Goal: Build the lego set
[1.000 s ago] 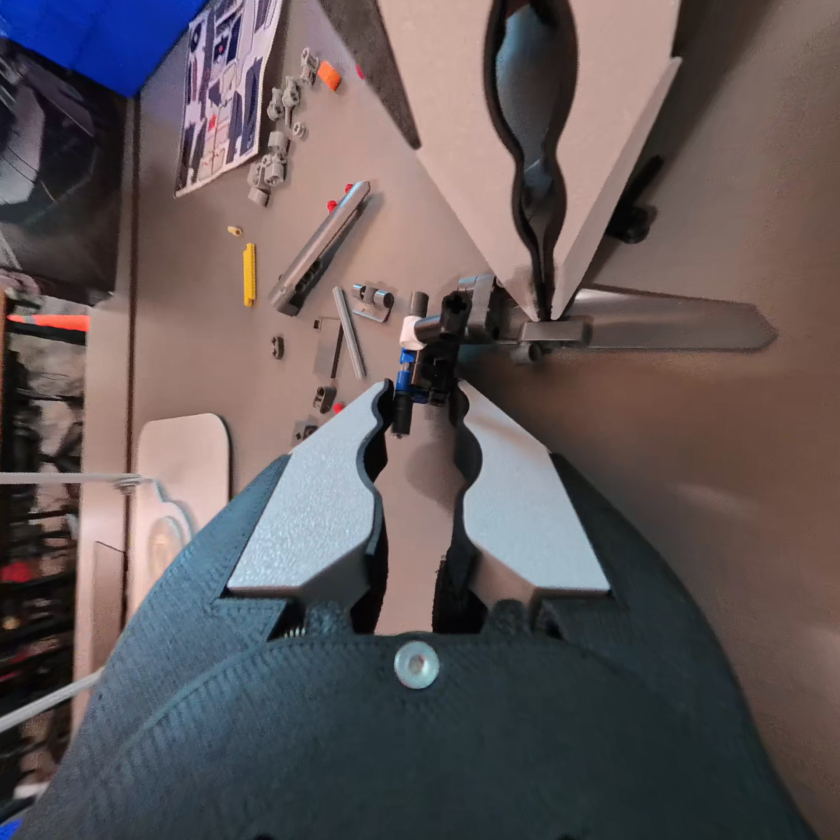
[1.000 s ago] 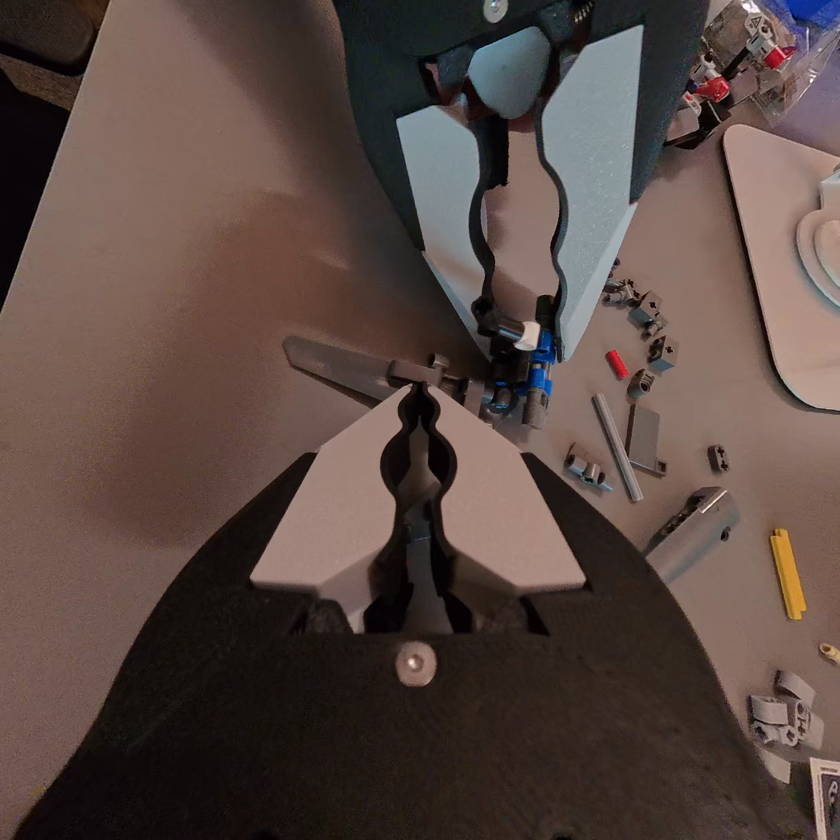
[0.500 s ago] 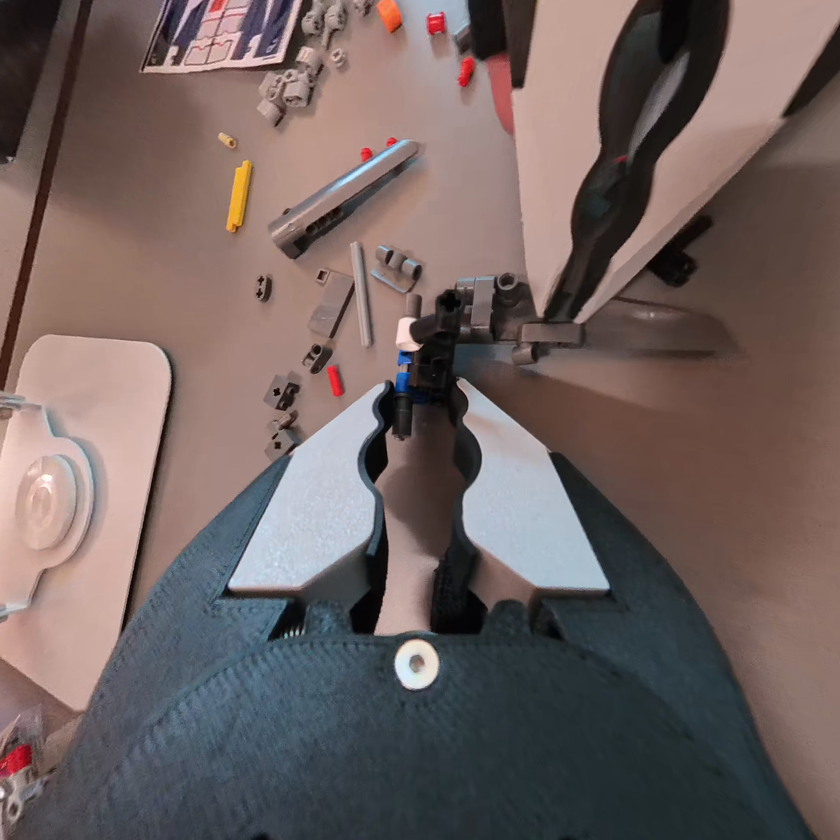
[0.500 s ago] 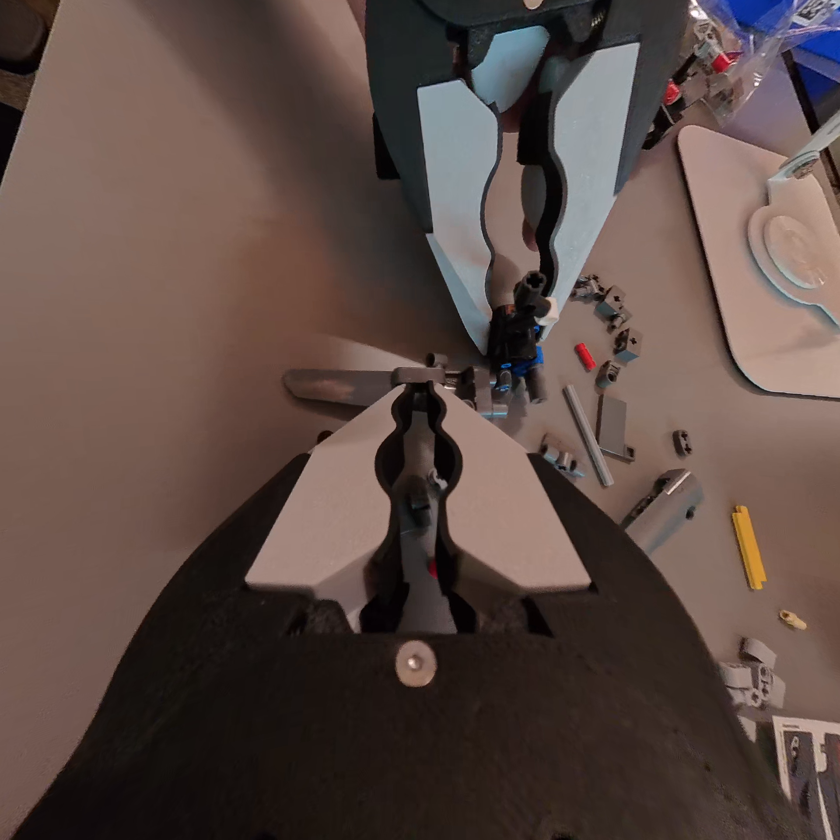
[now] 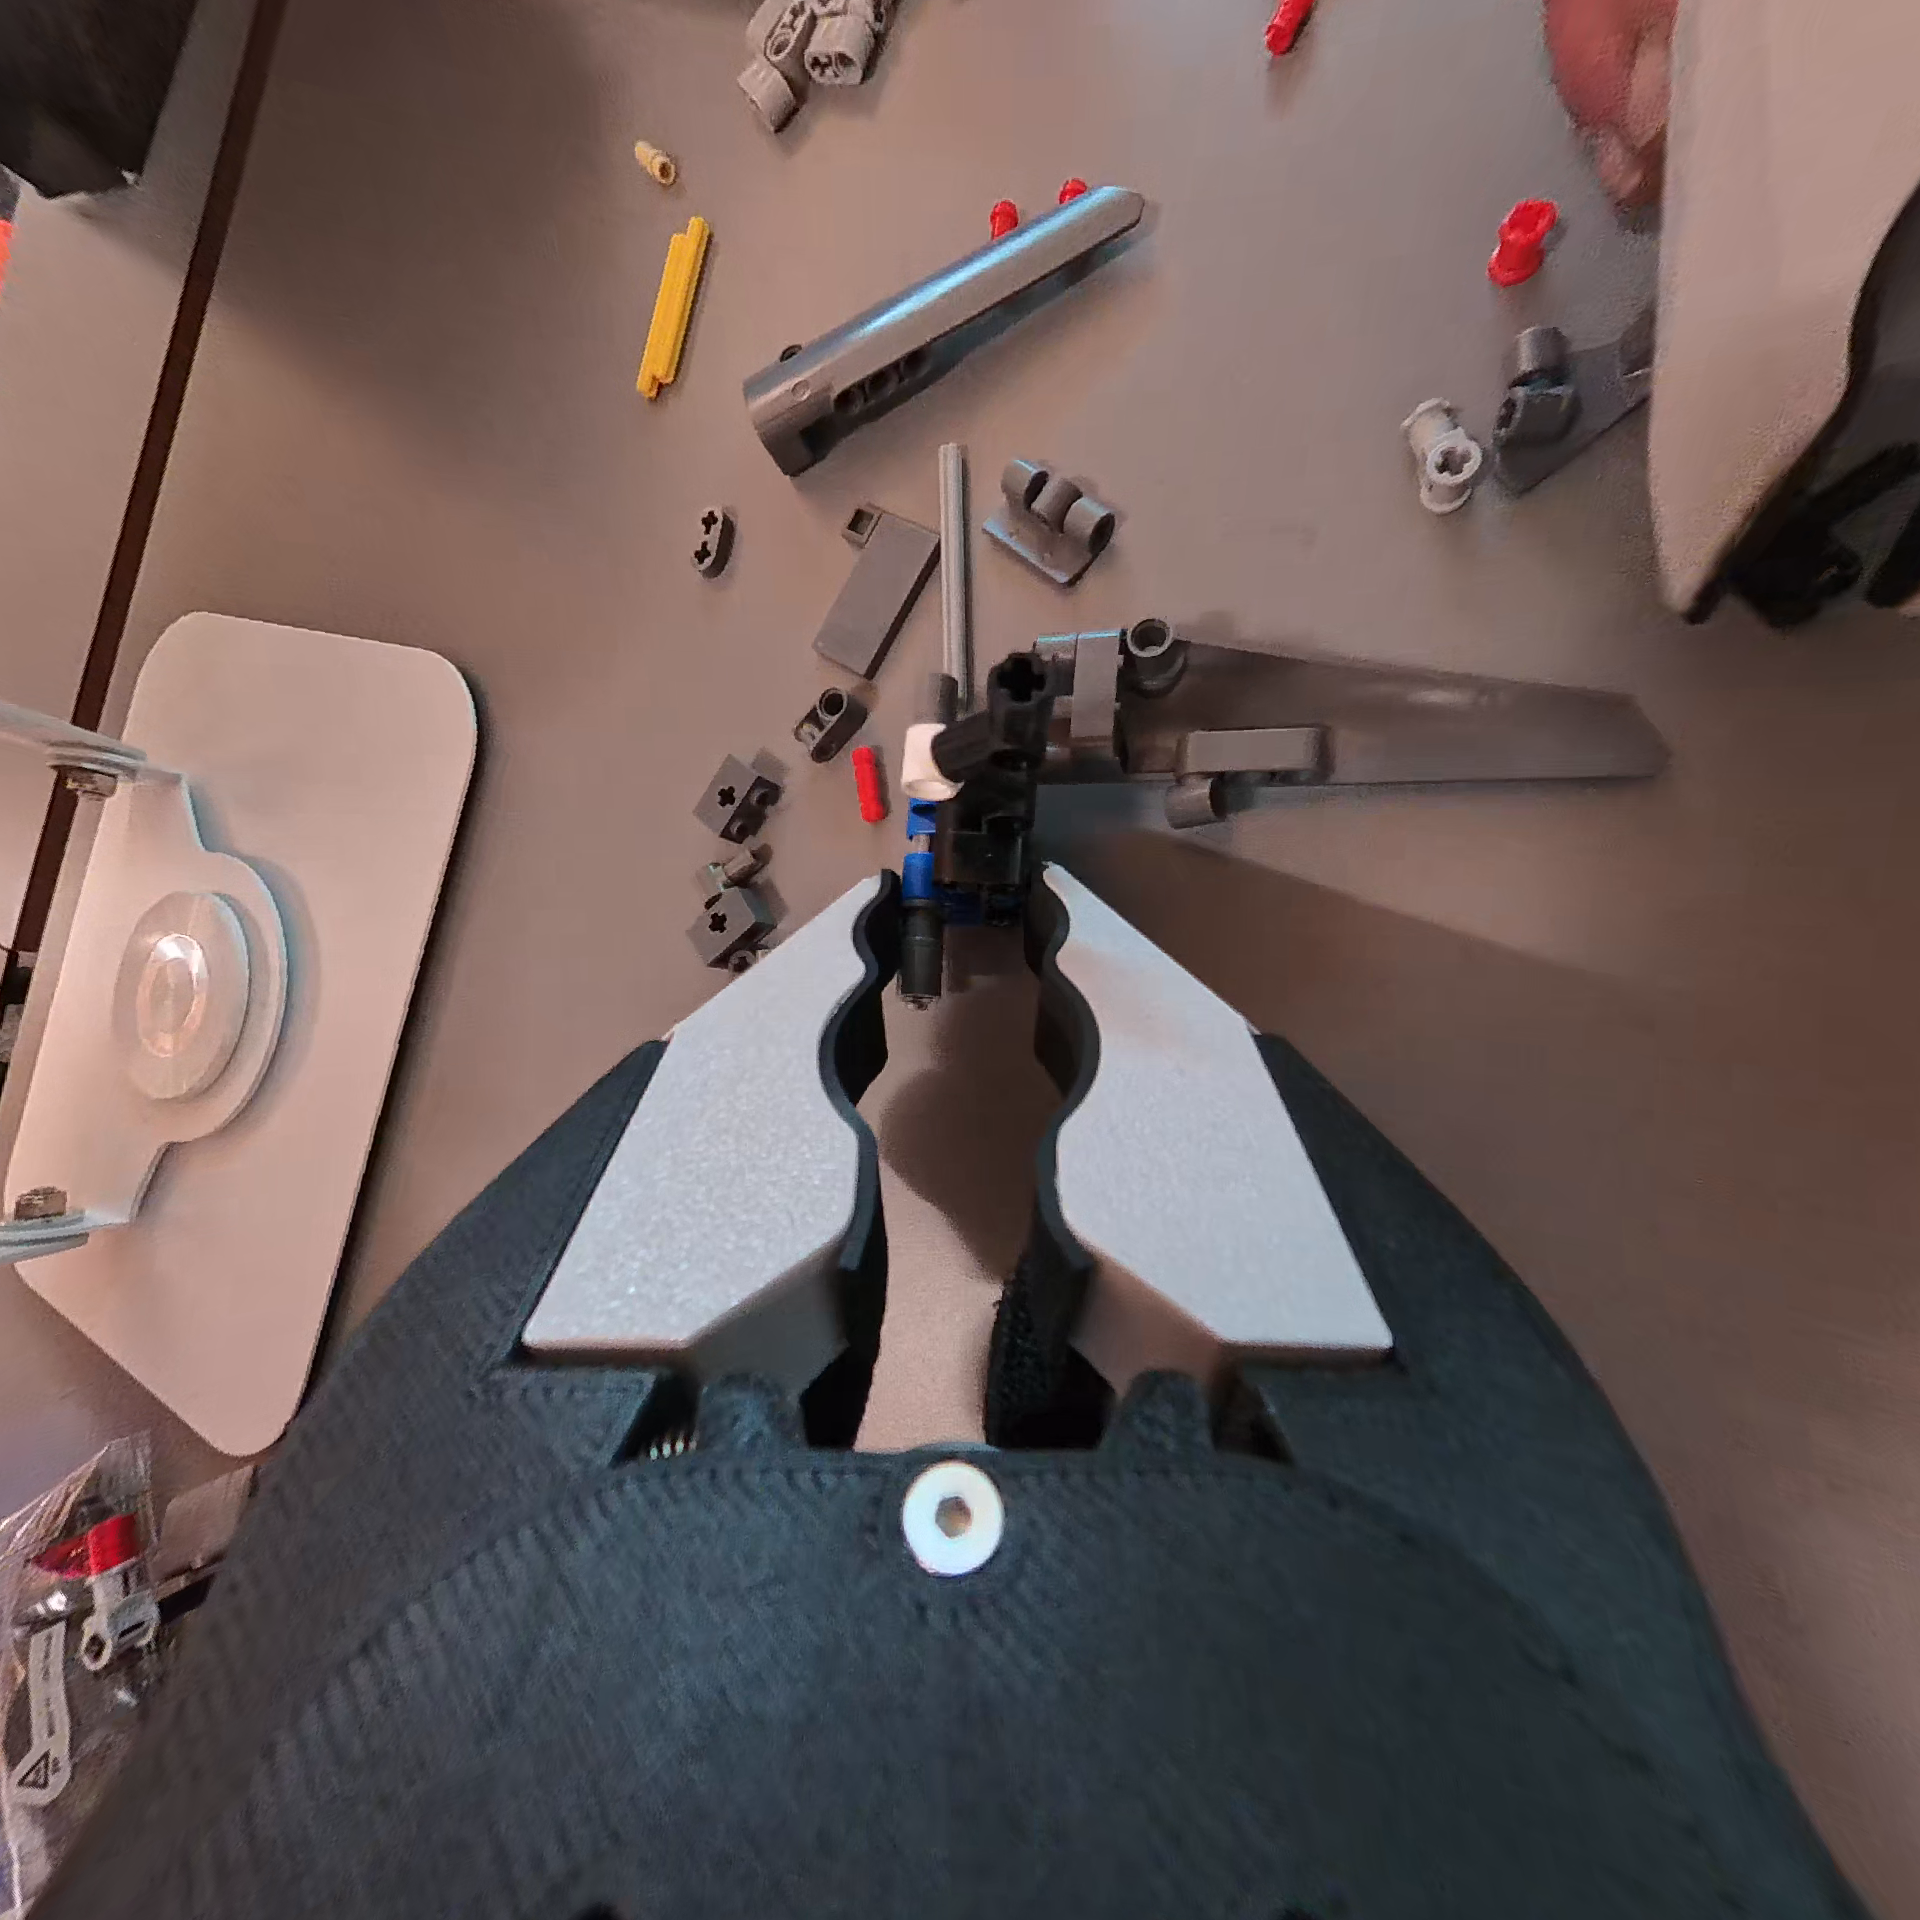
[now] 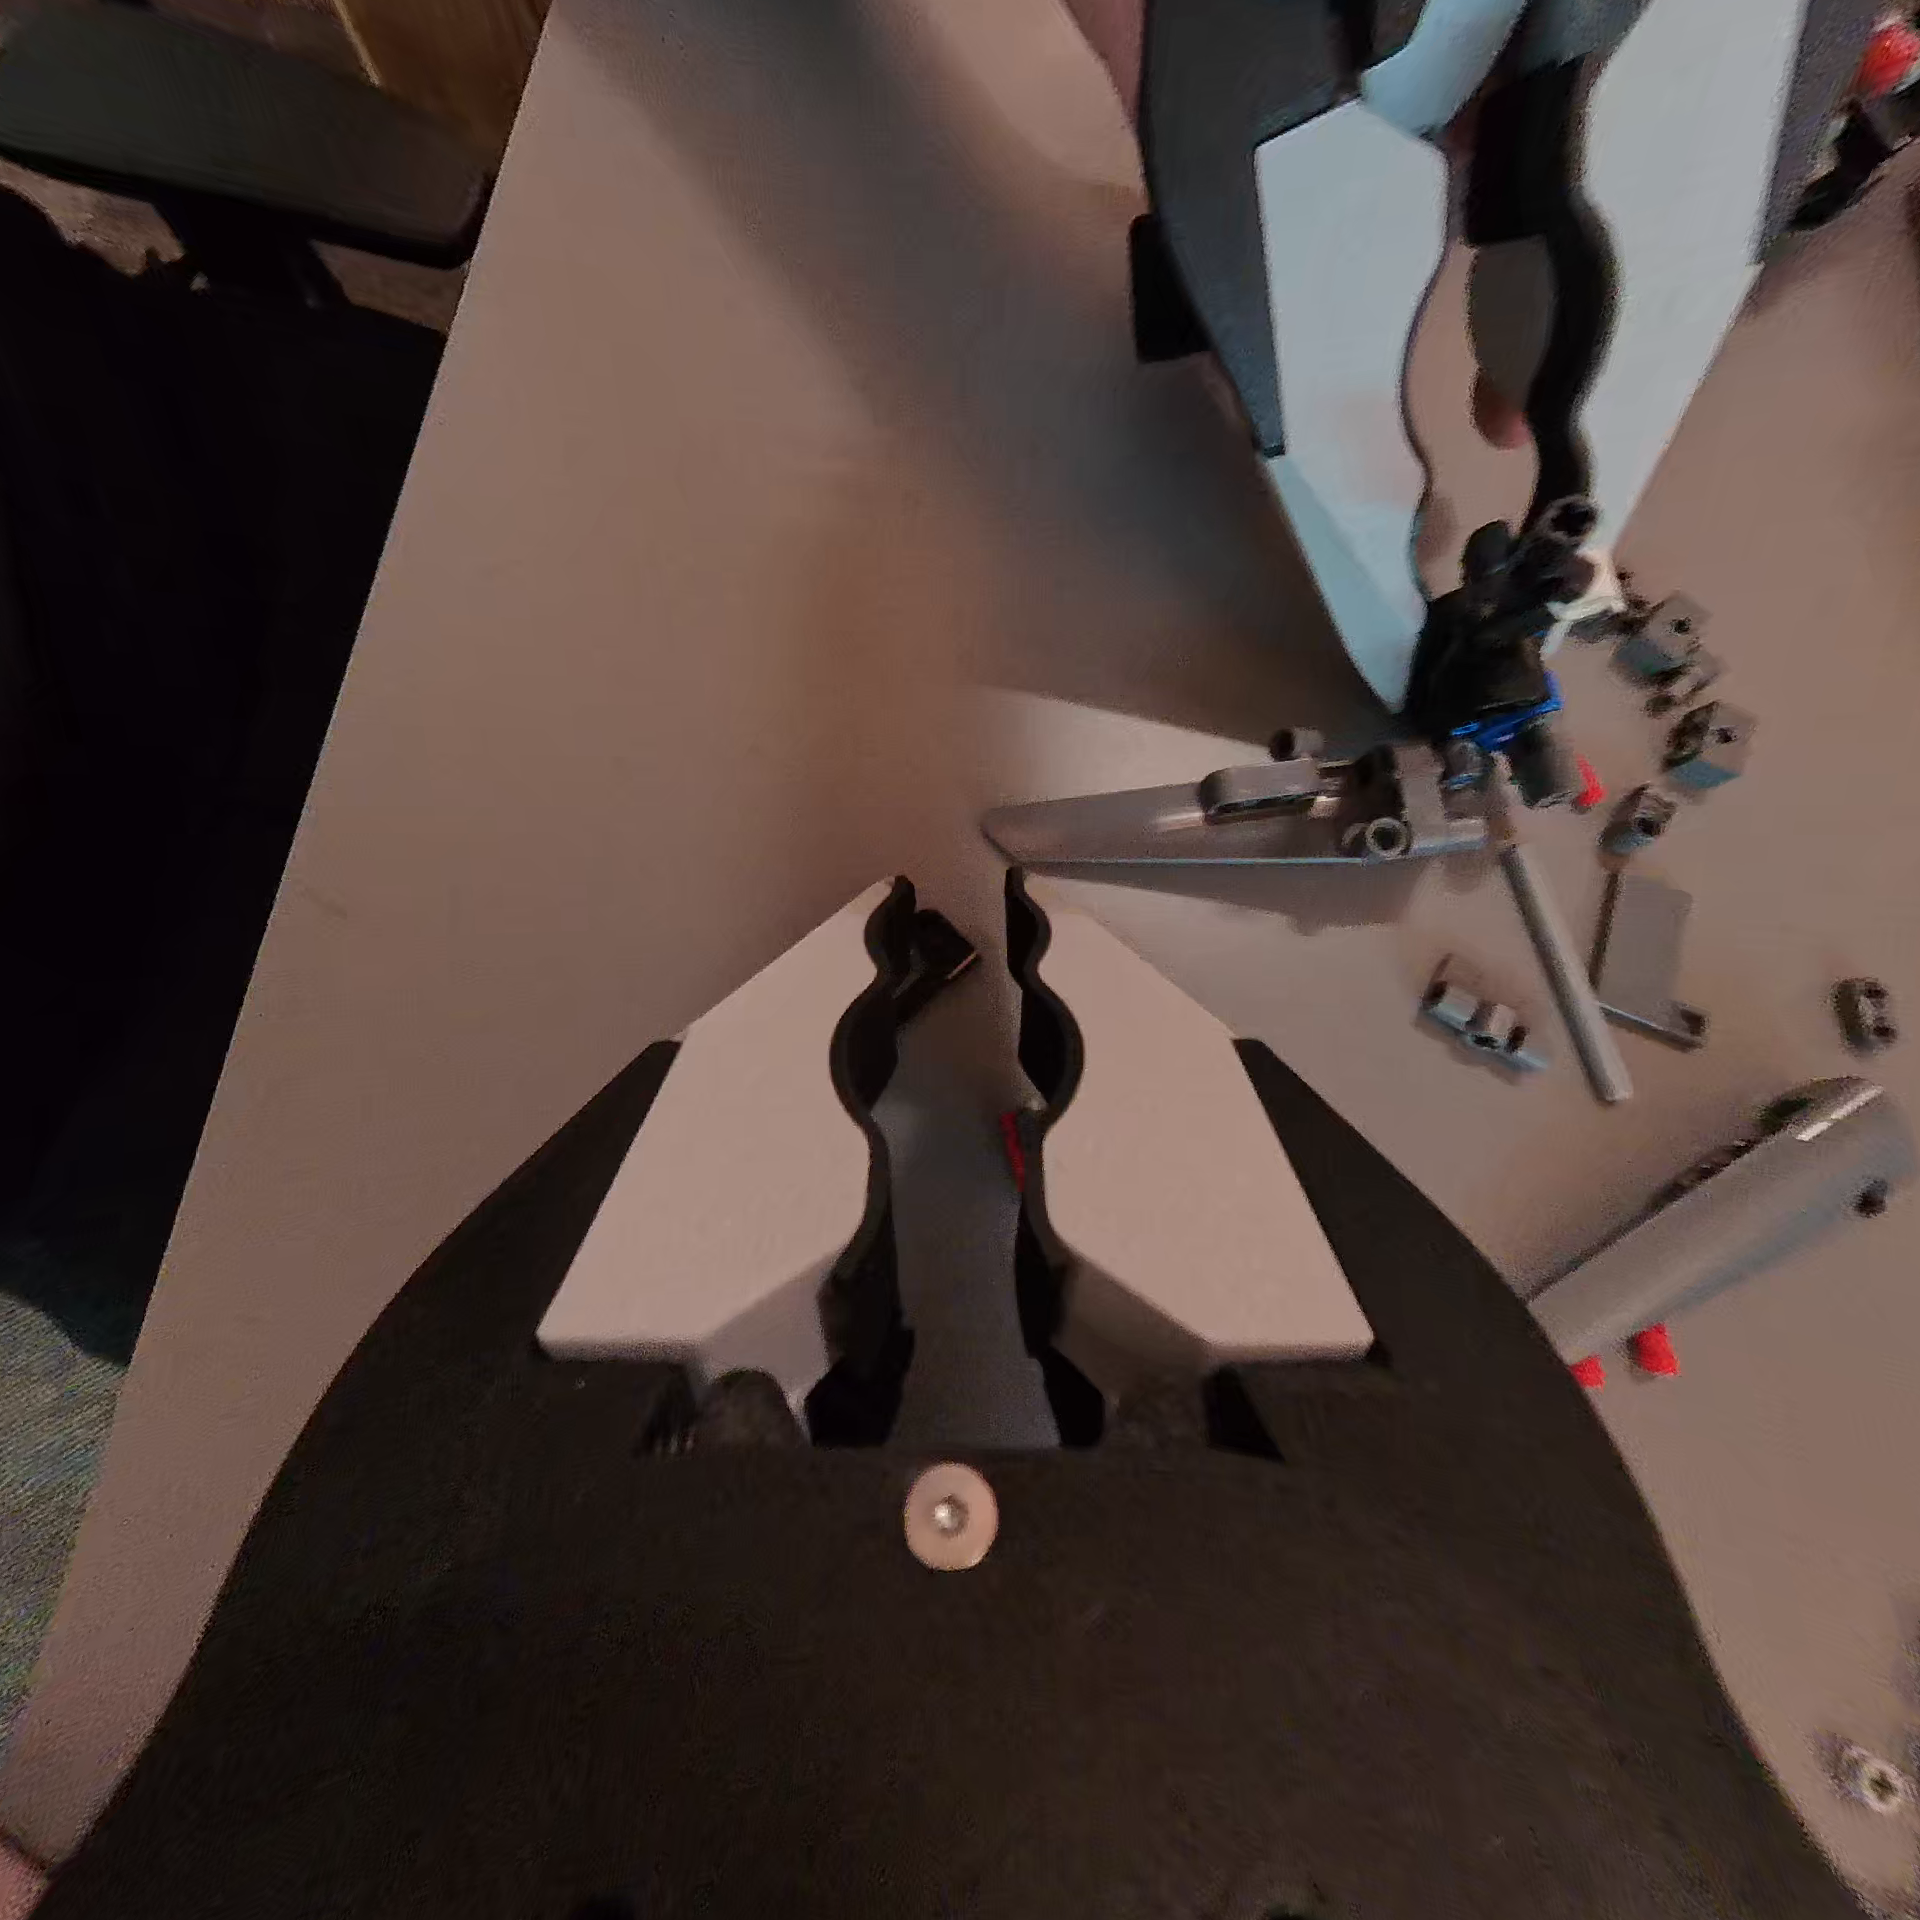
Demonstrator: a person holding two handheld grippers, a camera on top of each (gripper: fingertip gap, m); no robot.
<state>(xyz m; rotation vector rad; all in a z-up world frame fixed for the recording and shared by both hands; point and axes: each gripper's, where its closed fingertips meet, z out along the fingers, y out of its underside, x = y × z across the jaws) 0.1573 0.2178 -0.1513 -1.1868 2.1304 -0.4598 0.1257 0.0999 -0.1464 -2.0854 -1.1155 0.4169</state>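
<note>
Lego assembly (image 5: 977,821), knobbly black-and-blue plastic, pinched by left tongs (image 5: 961,904).

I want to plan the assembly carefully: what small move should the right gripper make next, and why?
Probably reach for a loose part such as the grey panel with red pins. The right gripper is open, while the left gripper grips the black-and-blue assembly joined to the grey wing.

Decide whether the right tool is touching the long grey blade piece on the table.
Apart. The right wrist view shows bare table between the right tool and the tip of the long grey blade piece.
</note>
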